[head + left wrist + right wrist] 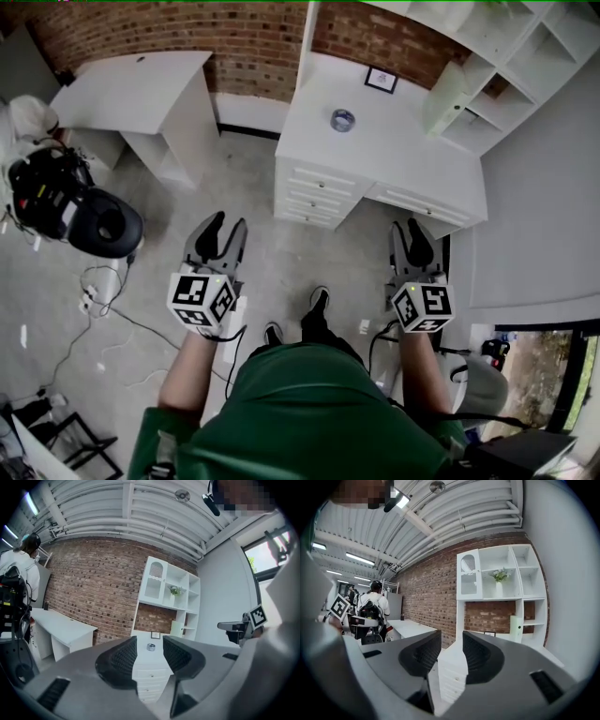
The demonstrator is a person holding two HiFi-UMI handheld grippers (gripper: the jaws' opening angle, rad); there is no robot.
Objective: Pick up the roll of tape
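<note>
Fingers (119, 660) of the left gripper (224, 228) stood apart, released, with nothing held between them. The fingers (422, 656) of the right gripper (409, 231) were released as well and also held nothing. There were two grippers, one in each hand, and each carried one marker cube, the left cube (202, 300) and the right cube (422, 307). Both grippers pointed forward over the floor (253, 187), side by side.

At the far left of the head view stood one other person in a white top (28, 117), beside black equipment (47, 192), and loose cables (103, 291) lay on the floor near them. Next came the first of two white benches, the small bench (131, 94), set against the brick wall (244, 37). Between the grippers two black shoes (319, 302) of the wearer showed above a green top (309, 412).

The second one, the bench with drawers (394, 155), stood ahead. One roll of tape (343, 119) lay flat on its top, toward the back, well apart from both grippers. In the left gripper view the roll showed far off, through the gap of the fingers. One framed picture (382, 80) leaned at the wall just behind and right of the roll. At the right stood one white shelf unit (487, 56) with one small plant (499, 575) on a shelf.
</note>
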